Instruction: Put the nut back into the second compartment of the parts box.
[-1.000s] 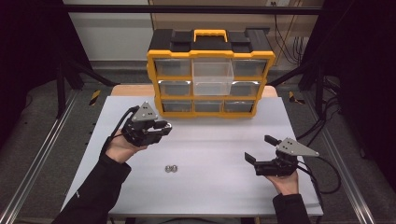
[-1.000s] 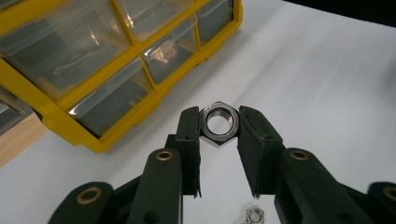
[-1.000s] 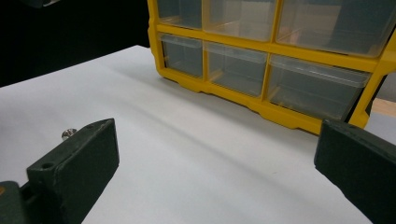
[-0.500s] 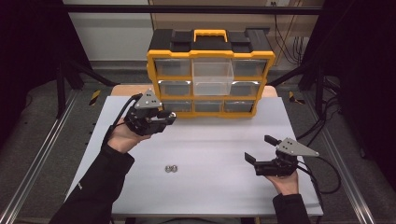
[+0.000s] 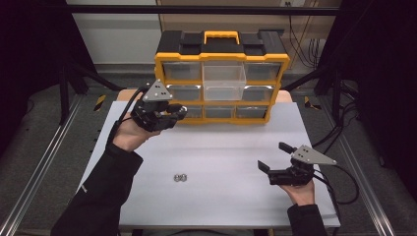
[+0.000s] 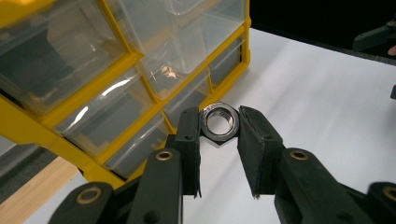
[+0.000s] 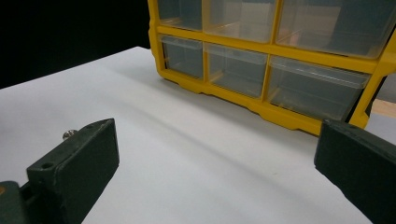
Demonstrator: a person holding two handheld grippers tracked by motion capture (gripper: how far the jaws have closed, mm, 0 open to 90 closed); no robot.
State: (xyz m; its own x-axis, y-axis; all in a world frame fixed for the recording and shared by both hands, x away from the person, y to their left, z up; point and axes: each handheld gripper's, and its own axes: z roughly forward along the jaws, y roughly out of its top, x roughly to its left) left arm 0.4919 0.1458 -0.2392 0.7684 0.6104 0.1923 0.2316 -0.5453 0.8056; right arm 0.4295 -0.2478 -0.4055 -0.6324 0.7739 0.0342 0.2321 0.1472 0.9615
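A shiny steel hex nut (image 6: 219, 125) is pinched between the two black pads of my left gripper (image 6: 218, 135), which is shut on it. In the high view the left gripper (image 5: 178, 113) hangs above the table, close to the left lower drawers of the yellow drawer cabinet (image 5: 221, 58). The cabinet's clear top middle drawer (image 5: 223, 78) is pulled out. My right gripper (image 5: 272, 156) rests low at the table's right front, jaws wide apart and nothing between them (image 7: 219, 144).
Two small metal parts (image 5: 180, 177) lie on the white table (image 5: 221, 147) near its front, left of centre. One of them (image 7: 69, 134) peeks over the right gripper's left jaw. Dark frame rails run along both table sides.
My left gripper has risen and moved toward the cabinet, still holding the nut. The right gripper has stayed in place.
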